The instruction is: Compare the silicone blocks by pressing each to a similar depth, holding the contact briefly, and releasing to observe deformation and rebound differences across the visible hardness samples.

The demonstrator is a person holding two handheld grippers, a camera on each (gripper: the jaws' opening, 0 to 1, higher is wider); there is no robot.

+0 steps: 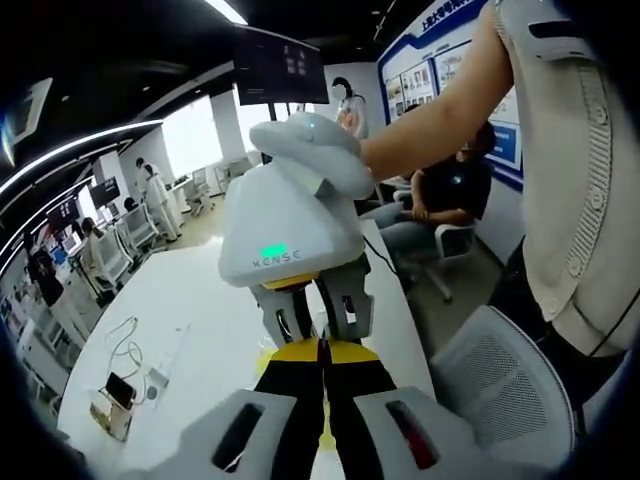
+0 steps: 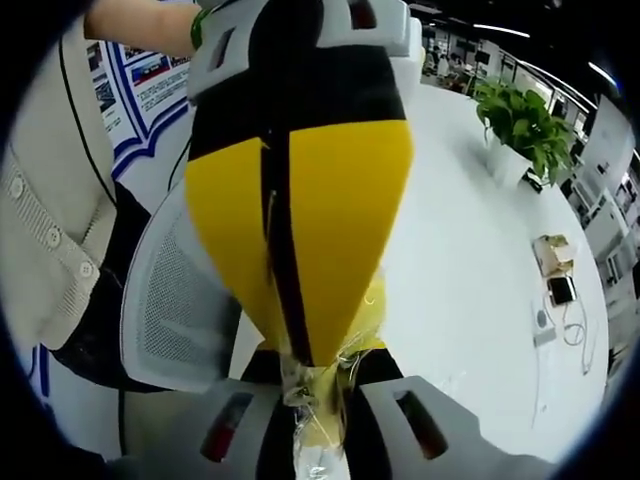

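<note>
- Left hand-held gripper (image 1: pixel 322 352): jaws drawn together, tips meeting the right hand-held gripper (image 1: pixel 318 318) above the white bench (image 1: pixel 200 310).
- Yellow silicone block in clear wrap (image 2: pixel 322 405): pinched at the right hand-held gripper's jaw tips, clamped tight.
- Potted plant (image 2: pixel 520 125) stands far across the bench.

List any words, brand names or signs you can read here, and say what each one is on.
"XENSE", as best I can make out the faint letters: on the white housing of the right tool, beside a green light.
Wall posters: blue headings and print, too blurred to read.
Hanging screen: too small to read.
</note>
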